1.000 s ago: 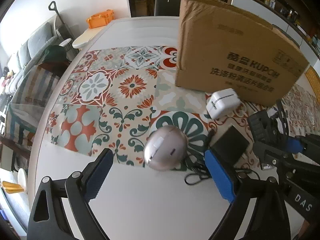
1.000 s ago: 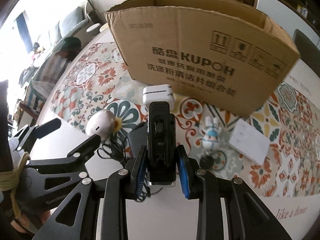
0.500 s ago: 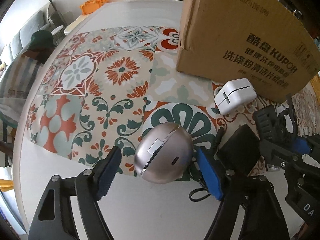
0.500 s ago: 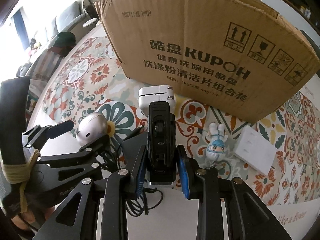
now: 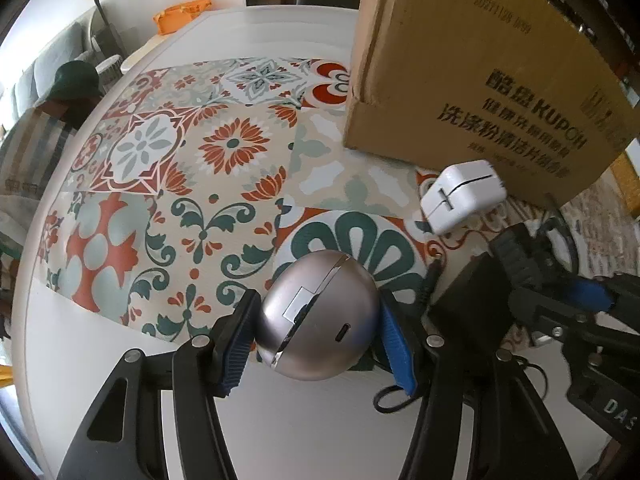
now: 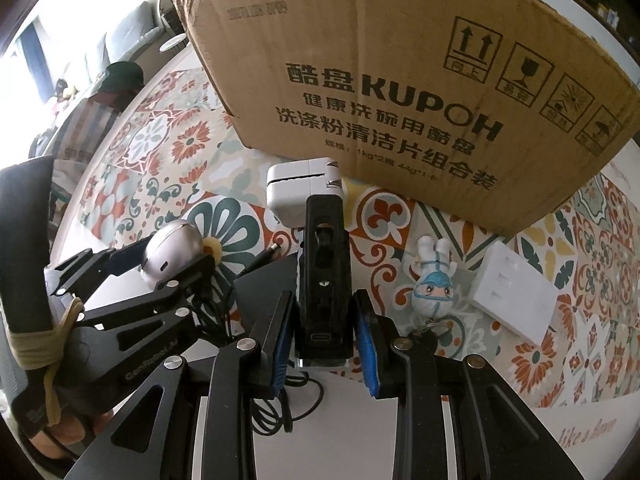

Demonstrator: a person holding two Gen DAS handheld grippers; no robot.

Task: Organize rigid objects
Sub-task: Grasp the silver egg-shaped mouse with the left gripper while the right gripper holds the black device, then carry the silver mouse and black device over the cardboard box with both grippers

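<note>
Left gripper [image 5: 318, 340] closing; silver ball-shaped gadget [image 5: 318, 316] sits between the pads at the mat's edge on the table [image 5: 280, 420]. Grip across the widest part. Right gripper [image 6: 324, 340] clamps a black device [image 6: 324, 272]. Cardboard box [image 6: 400, 80] stands behind.

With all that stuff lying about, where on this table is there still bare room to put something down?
Free: the patterned mat left of the brown cardboard box, and the bare white table in front of the silver egg-shaped gadget. Crowded: before the box, where the white charger cube, black cable, small masked figurine and white flat plate lie close together.
</note>
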